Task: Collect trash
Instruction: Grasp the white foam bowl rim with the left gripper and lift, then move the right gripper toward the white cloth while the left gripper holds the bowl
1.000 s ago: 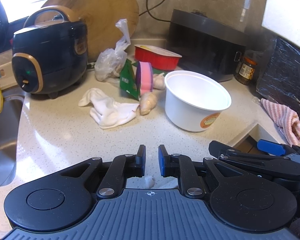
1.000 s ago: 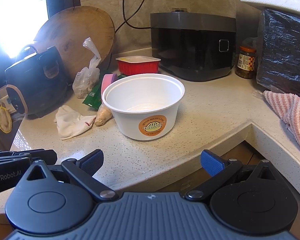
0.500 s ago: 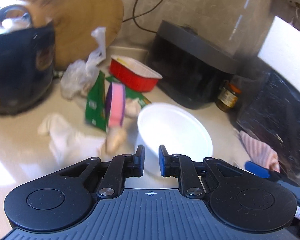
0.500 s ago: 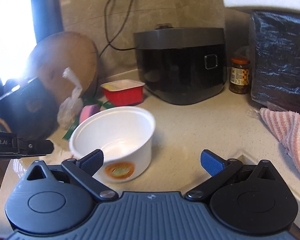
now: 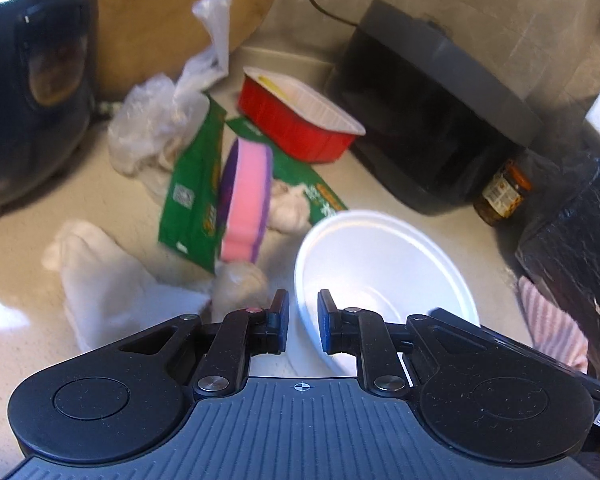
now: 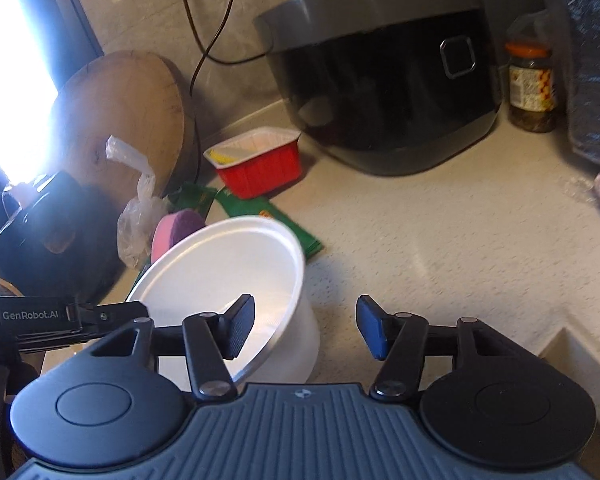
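Fingers on our left gripper [image 5: 303,322] stand close together with a narrow gap between them and nothing gripped; the near rim of the round white plastic bowl [image 5: 384,276] shows right through that gap, just ahead of the tips. Our right gripper [image 6: 306,330] has its fingers spread wide and empty. One blue-padded finger [image 6: 240,326] sits over the bowl's open mouth, the other hangs clear of the bowl's wall on the far side, so the bowl's right rim [image 6: 288,288] lies between them; we cannot tell whether anything touches. The bowl looks tilted in the right wrist view and rests on the pale speckled desk [image 6: 440,240]. Behind it lie the pink and purple sponge [image 5: 246,200], a green printed wrapper [image 5: 194,196], a crumpled clear plastic bag [image 5: 160,128], a red foil tray [image 5: 300,120] and a white crumpled cloth [image 5: 108,288]. A dark rice cooker [image 6: 384,80] stands at the back.
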The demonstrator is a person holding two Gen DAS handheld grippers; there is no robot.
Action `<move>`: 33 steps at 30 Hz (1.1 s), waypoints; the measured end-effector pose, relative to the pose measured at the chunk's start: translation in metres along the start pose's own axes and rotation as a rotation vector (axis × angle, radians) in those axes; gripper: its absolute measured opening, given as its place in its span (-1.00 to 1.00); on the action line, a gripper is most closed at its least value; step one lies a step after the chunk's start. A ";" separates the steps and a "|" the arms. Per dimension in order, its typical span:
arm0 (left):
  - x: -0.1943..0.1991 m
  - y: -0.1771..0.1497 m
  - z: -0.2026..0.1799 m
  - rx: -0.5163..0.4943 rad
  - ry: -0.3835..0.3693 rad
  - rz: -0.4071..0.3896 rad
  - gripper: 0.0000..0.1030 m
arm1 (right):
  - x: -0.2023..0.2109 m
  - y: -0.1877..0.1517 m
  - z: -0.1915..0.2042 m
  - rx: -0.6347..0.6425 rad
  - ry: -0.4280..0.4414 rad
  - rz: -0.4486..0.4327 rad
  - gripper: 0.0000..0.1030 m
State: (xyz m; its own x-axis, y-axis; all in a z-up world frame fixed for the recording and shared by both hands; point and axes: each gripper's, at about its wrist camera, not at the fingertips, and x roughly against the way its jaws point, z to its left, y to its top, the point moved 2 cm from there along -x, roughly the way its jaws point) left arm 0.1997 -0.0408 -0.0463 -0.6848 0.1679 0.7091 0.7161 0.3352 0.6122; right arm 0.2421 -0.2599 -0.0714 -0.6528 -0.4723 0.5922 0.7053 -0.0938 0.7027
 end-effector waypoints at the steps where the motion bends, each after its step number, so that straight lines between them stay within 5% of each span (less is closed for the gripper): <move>1: -0.002 -0.001 0.000 -0.010 -0.006 0.013 -0.65 | -0.002 -0.003 0.002 -0.005 0.012 0.011 0.12; 5: -0.001 -0.006 0.000 -0.037 -0.072 0.042 -0.49 | -0.003 -0.018 0.012 -0.017 0.068 0.045 0.15; 13: 0.030 -0.002 0.012 -0.099 -0.157 -0.007 -0.48 | 0.014 -0.044 0.050 0.002 0.009 0.039 0.26; 20: 0.083 0.010 0.077 -0.085 -0.211 -0.054 -0.48 | 0.020 -0.059 0.126 0.076 0.027 0.047 0.36; 28: 0.120 -0.004 0.176 -0.112 -0.032 -0.085 -0.48 | -0.006 -0.096 0.232 0.148 0.124 0.146 0.39; 33: 0.117 -0.001 0.223 -0.021 -0.030 -0.101 -0.49 | -0.013 -0.109 0.272 0.167 0.124 0.147 0.68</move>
State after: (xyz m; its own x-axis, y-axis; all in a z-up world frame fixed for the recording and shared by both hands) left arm 0.0888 0.1853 -0.0416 -0.7569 0.1622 0.6331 0.6460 0.3327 0.6870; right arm 0.0984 -0.0048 -0.0487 -0.5004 -0.5747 0.6476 0.7284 0.1250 0.6737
